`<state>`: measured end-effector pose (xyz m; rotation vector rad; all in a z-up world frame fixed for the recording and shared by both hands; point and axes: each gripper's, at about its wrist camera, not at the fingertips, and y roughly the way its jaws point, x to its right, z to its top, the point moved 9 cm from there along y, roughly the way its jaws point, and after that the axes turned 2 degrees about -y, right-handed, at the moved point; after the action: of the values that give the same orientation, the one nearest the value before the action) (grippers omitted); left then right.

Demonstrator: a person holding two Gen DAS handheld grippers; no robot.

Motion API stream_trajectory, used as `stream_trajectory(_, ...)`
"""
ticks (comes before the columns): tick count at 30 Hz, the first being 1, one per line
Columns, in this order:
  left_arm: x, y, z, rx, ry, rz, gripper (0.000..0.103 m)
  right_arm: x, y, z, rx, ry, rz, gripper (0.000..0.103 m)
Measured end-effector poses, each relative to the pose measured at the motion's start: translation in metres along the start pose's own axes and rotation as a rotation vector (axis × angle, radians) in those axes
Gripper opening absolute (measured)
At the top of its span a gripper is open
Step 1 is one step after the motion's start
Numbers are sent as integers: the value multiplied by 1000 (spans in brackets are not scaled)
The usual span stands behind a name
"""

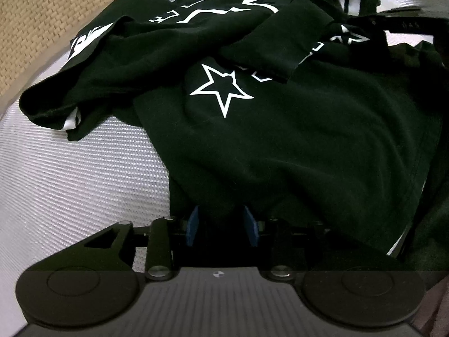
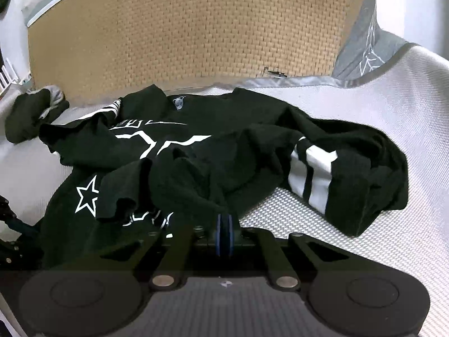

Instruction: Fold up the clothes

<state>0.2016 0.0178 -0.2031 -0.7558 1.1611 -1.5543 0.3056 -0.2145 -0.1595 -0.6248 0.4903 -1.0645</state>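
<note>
While the black shirt [image 2: 213, 154] lies rumpled on the white mat [image 2: 378, 118], right hand-held gripper [image 2: 224, 224] clenched on its hem and left hand-held gripper [image 1: 221, 221] released over it, pull taut before creasing.

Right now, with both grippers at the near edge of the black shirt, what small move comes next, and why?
Probably close the left gripper on the hem. Its blue pads stand apart around the black shirt, while the right gripper is already pinched shut on fabric. The shirt lies crumpled on the white mat, so both grips seem needed to spread it.
</note>
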Motion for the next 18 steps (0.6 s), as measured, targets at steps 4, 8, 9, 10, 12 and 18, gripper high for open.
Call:
stream_trajectory(4,5,-10,12,46,15,-12,51,-2,2,-3,4,1,3,10)
stream_trajectory(8,11,-18,30,112,13,-15,53,0,4,-5,4,21,6,11)
stream_trajectory(9,12,-19,34,131,9,-16,54,1,4,-5,6,26,7,11)
stream_trajectory(10,15,-20,39,152,5,-17,55,1,5,-6,5,32,10,11)
stream_trajectory(12,24,-20,51,198,5,-22,55,2,7,-6,4,40,14,12)
stream_trajectory(18,59,-16,92,328,96,-4,58,2,10,-7,-2,43,17,16)
